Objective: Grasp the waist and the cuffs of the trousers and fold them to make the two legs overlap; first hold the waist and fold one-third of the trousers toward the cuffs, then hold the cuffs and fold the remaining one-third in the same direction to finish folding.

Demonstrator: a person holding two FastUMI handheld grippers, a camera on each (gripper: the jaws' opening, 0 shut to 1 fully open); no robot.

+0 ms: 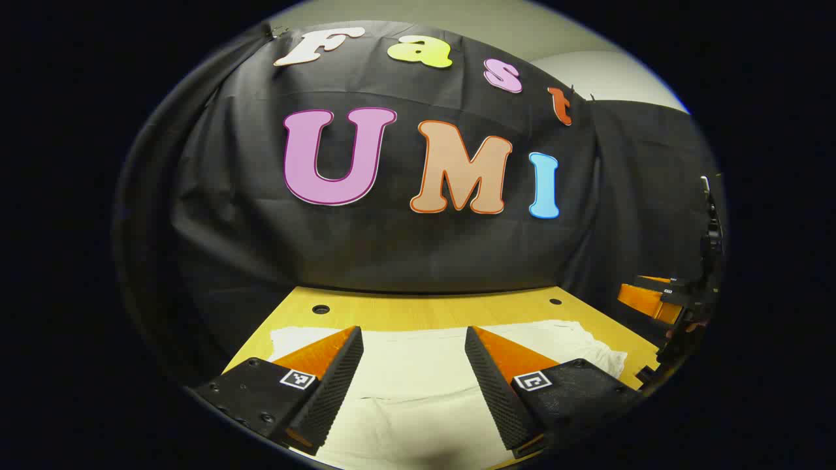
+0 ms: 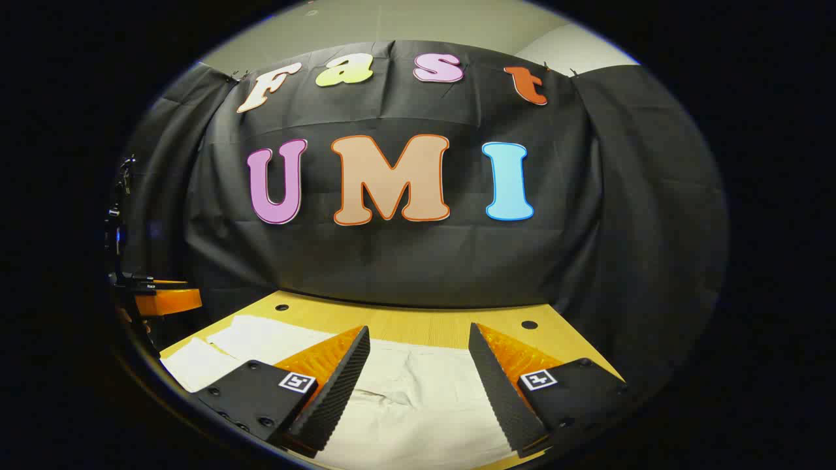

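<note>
White trousers (image 1: 418, 385) lie flat on the wooden table (image 1: 424, 307), stretching across it from left to right. In the left gripper view my left gripper (image 1: 413, 339) hovers over the cloth with its fingers wide apart and nothing between them. The right gripper view shows the same trousers (image 2: 411, 398) under my right gripper (image 2: 418, 339), which is also open and empty above the fabric. Part of the right gripper (image 1: 679, 294) appears at the far right edge of the left gripper view, and the left gripper (image 2: 150, 294) shows at the far left of the right gripper view.
The black cloth wall (image 2: 405, 261) closes off the back of the table just beyond the trousers. Small round holes (image 1: 321, 309) sit in the tabletop near the back edge. A strip of bare wood (image 2: 424, 326) runs between the trousers and the wall.
</note>
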